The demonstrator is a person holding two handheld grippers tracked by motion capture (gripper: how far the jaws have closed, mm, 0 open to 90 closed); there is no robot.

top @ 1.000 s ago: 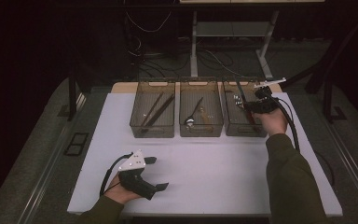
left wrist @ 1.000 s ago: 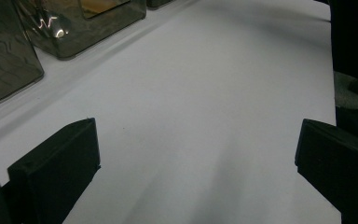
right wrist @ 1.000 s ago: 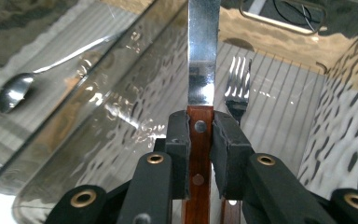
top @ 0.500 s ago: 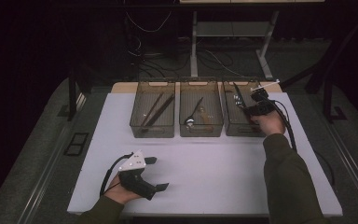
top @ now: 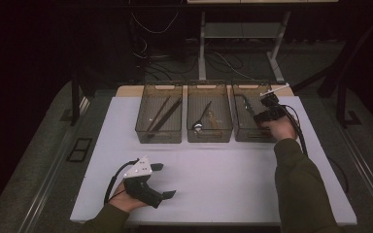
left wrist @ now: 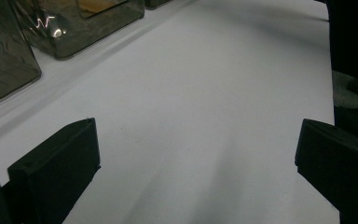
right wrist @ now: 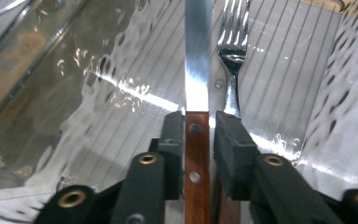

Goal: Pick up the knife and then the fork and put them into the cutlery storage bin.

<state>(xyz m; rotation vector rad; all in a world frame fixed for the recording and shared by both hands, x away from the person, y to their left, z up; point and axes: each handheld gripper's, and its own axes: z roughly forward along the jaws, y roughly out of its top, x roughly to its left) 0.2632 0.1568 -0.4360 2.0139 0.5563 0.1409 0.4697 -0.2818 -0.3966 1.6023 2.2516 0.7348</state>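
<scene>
Wood-handled knife [right wrist: 196, 154] sits between my right gripper [right wrist: 199, 126] pads, blade over the right-hand bin [top: 243, 131], beside a fork [right wrist: 233, 56] | jaws have just been easing apart, a sliver of gap at the right pad | my left gripper [top: 162, 180] rests wide open, empty, on the white table [top: 223, 179].

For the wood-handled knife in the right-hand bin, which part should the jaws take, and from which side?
Take the knife by its wooden, riveted handle, probably from the handle end, jaws along its length. The handle's flat sides suit the pads; the blade is thin and slick, and a fork lies close beside it. The right gripper sits this way, its jaws having just been opening with the handle between them.
</scene>
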